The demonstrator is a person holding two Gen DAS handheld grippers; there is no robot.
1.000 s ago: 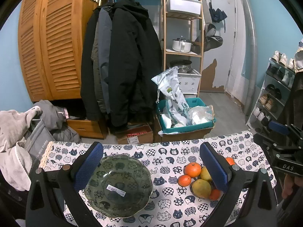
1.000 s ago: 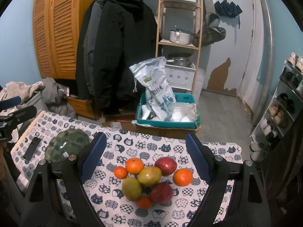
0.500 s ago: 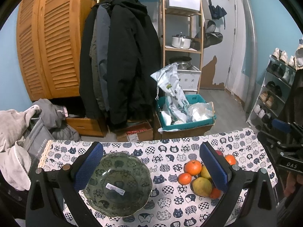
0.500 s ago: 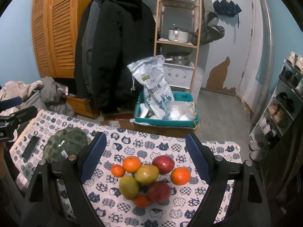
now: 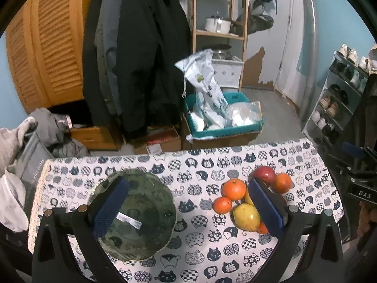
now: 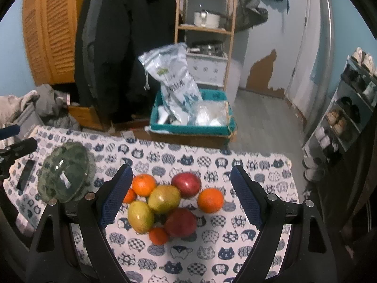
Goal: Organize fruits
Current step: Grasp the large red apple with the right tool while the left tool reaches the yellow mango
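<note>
Both grippers are hanging wide open, holding nothing: the left gripper [image 5: 187, 208] over the bowl [image 5: 141, 214], the right gripper [image 6: 182, 198] over the fruit pile [image 6: 169, 200].

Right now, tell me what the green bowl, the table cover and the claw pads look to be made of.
Green bowl: probably glass, glossy; highlights glint on it and the pattern shows through, with a white sticker inside.
Table cover: likely matte woven cloth, printed with cats and draping at the edge.
Right claw pads: blue, finely dimpled, apparently rubber or foam on black frames.
</note>
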